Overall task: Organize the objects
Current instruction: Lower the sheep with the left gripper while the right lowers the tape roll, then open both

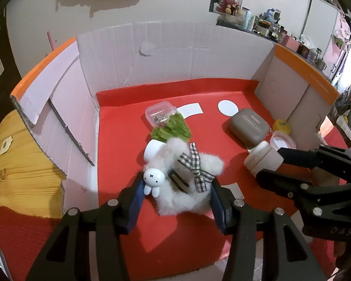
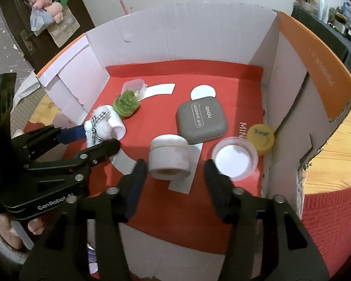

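A fluffy white plush (image 1: 187, 187) with a checked ribbon and a small bunny charm lies on the red floor of the cardboard box (image 1: 175, 53). My left gripper (image 1: 176, 196) is shut on it, with a blue pad touching each side; the right wrist view shows the same gripper (image 2: 98, 138) on the plush (image 2: 98, 126). A round beige jar (image 2: 169, 157) stands between the fingers of my right gripper (image 2: 175, 166). The left finger is beside the jar and the right finger stands clear of it. In the left wrist view this gripper (image 1: 270, 164) straddles the jar (image 1: 263, 157).
Behind the plush a toppled white pot with a green plant (image 1: 170, 128) and a clear plastic box (image 1: 160, 112). A grey eye shadow case (image 2: 202, 121), a yellow jar (image 2: 261, 138) and a clear round dish (image 2: 234, 160) crowd the right wall. Wooden tabletop (image 2: 334, 145) surrounds the box.
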